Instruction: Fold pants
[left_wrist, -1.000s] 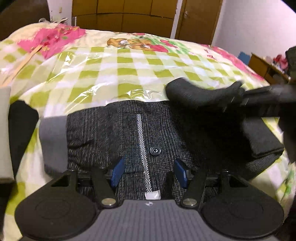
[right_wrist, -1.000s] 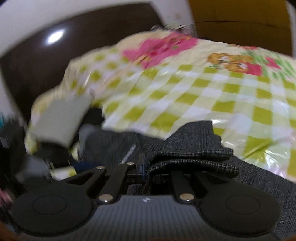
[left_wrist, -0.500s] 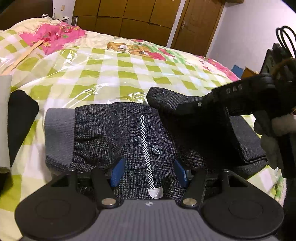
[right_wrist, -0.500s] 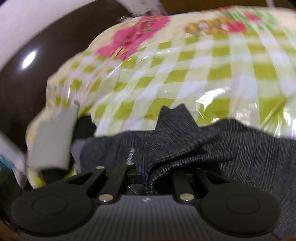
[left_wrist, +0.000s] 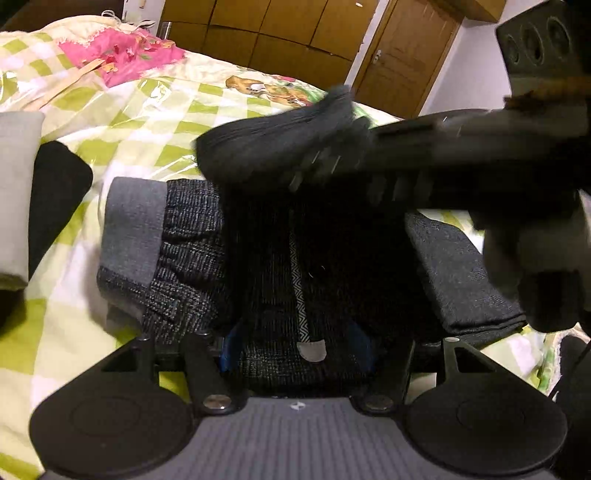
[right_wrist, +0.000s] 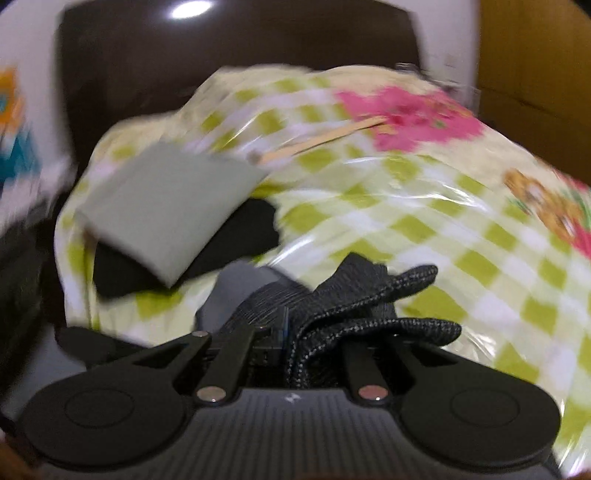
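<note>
Dark grey woven pants (left_wrist: 192, 258) lie on the bed, waistband with a grey lining and a patterned placket strip toward me. My left gripper (left_wrist: 297, 343) is open, its blue-padded fingers (left_wrist: 231, 347) resting on either side of the waistband. My right gripper (right_wrist: 291, 339) is shut on the folded leg end of the pants (right_wrist: 369, 295) and holds it lifted. In the left wrist view it (left_wrist: 317, 166) crosses above the waistband from the right, blurred.
The bed carries a green-and-white checked cover (left_wrist: 129, 122) under clear plastic. A grey folded cloth (right_wrist: 166, 206) lies on a black garment (right_wrist: 243, 229) at the left. Wooden wardrobe and door (left_wrist: 399, 55) stand behind the bed.
My right gripper has carried the pant leg end up and leftward over the waistband. My left gripper has moved closer to the waistband.
</note>
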